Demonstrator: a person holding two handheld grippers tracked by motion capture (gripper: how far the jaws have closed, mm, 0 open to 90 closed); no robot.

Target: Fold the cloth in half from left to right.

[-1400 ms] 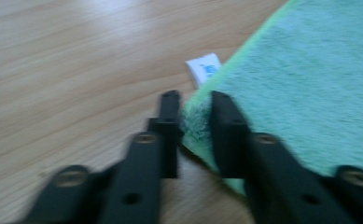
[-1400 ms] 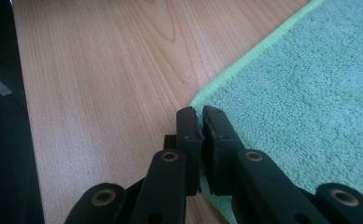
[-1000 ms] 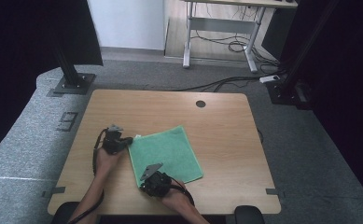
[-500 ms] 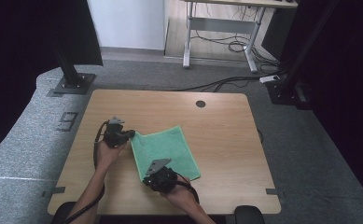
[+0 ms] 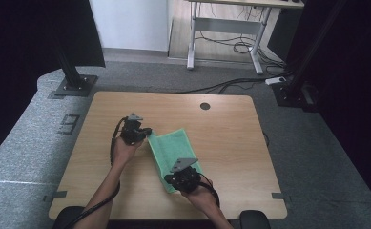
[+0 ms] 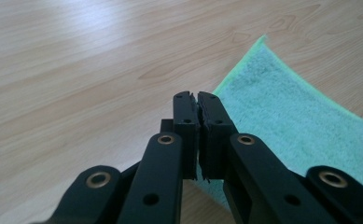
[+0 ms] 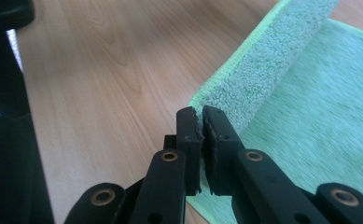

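A green towel point(image 5: 176, 145) lies on the wooden table point(image 5: 240, 129), left of the middle. Its left edge is lifted off the wood and curls over toward the right. My left gripper point(image 5: 147, 135) is shut on the far corner of that edge; in the left gripper view the jaws point(image 6: 198, 100) are pressed together with the towel point(image 6: 286, 116) spreading away to their right. My right gripper point(image 5: 170, 182) is shut on the near corner. In the right gripper view its jaws point(image 7: 198, 114) pinch the raised edge of the towel point(image 7: 272, 65), which stands up as a fold.
A round cable hole point(image 5: 205, 106) sits near the table's far edge. Black stand bases rest on the grey floor at the far left point(image 5: 73, 86) and far right point(image 5: 293, 93). A desk frame point(image 5: 226, 28) with cables stands beyond.
Both hands have moved right and upward, carrying the towel's left edge with them. The towel looks narrower as that edge lifts and folds over.
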